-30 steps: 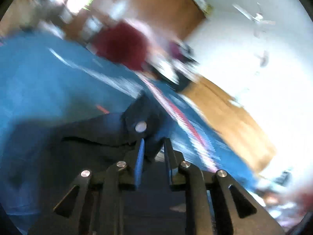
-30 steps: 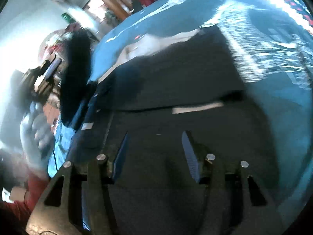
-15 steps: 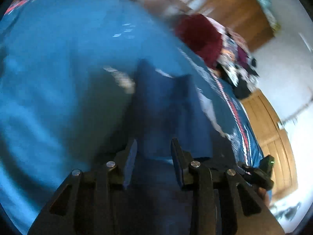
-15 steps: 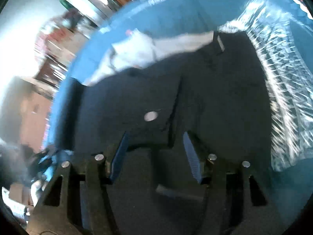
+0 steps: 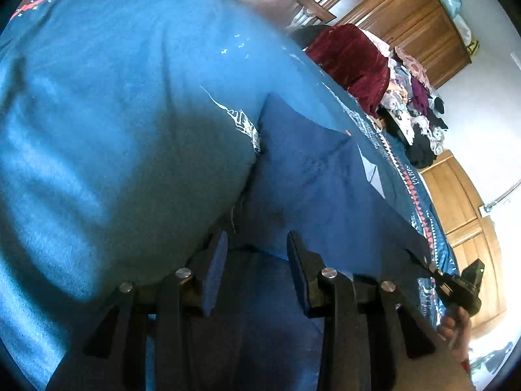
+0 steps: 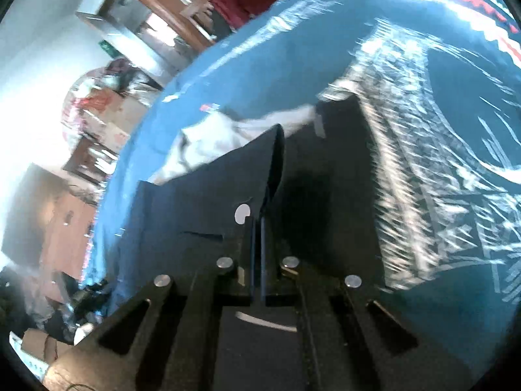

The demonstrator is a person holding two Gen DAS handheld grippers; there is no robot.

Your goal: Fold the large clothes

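Note:
A dark navy garment point(image 5: 312, 176) lies spread on a blue patterned bedspread point(image 5: 114, 114). My left gripper point(image 5: 257, 251) hovers open at the garment's near edge, with cloth under and between its fingers but not clamped. My right gripper point(image 6: 257, 224) is shut on the dark garment point(image 6: 202, 202) right beside a round metal button point(image 6: 242, 213). A fold of cloth rises from its fingers. White pocket lining point(image 6: 224, 137) sticks out at the garment's far edge. In the left wrist view the right gripper point(image 5: 459, 288) shows at the far right, held by a hand point(image 5: 456, 329).
A pile of clothes topped by dark red velvet point(image 5: 351, 62) sits at the bed's far side, before a wooden wardrobe point(image 5: 407, 16). A wooden door point(image 5: 465, 215) stands on the right. Cardboard boxes point(image 6: 39, 352) and clutter lie beyond the bed's left edge.
My left gripper, shut on the garment by its button a second ago, let go and swung over the bedspread. My right gripper went from open to shut on the garment at the button.

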